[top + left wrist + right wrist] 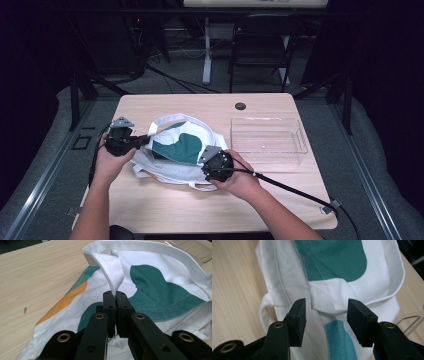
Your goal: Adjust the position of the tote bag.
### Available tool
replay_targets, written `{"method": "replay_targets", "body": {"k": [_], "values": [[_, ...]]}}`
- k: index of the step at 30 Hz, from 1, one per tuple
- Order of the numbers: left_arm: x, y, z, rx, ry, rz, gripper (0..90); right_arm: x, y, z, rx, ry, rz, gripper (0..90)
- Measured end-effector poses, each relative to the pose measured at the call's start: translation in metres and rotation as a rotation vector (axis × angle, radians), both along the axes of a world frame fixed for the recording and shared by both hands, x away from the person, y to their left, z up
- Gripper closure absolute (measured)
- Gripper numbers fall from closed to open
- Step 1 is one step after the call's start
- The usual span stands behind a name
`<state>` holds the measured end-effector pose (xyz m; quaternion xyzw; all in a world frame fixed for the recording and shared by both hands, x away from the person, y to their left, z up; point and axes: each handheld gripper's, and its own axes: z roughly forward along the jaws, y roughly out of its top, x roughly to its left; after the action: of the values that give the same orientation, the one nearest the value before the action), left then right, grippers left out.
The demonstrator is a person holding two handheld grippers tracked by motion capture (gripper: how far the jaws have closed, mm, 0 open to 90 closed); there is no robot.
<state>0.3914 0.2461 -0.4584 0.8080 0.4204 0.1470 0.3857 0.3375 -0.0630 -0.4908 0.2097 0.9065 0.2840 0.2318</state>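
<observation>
A white tote bag [182, 145] with green and orange patches lies crumpled on the wooden table [175, 210]. My left gripper [146, 139] is at the bag's left side, shut on one white strap [112, 270], which rises from its jaws [115, 296] in a loop. My right gripper [204, 156] is at the bag's near right edge. Its jaws [326, 307] stand open on either side of a folded white fabric edge [329, 298], and the pads do not touch it. A hand holds each gripper.
A clear plastic tray [301, 137] stands on the table to the right of the bag. A round dark grommet [240, 106] sits near the far edge. Beyond the table are a black chair [262, 45] and cables on the floor.
</observation>
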Motion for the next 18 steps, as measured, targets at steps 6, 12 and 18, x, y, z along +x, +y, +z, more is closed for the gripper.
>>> {"method": "replay_targets", "body": {"k": [6,12,18], "values": [[0.000,0.000,-0.001,0.000,-0.002,0.001,87.8,-0.002,-0.002,-0.004,-0.030,-0.017,-0.012,49.4],[-0.001,0.000,-0.001,0.005,0.002,0.003,87.8,-0.005,-0.008,-0.009,-0.020,-0.014,-0.040,54.5],[0.000,-0.001,-0.002,0.013,0.001,0.003,87.8,-0.003,-0.021,-0.016,0.034,0.026,-0.092,65.5]]}}
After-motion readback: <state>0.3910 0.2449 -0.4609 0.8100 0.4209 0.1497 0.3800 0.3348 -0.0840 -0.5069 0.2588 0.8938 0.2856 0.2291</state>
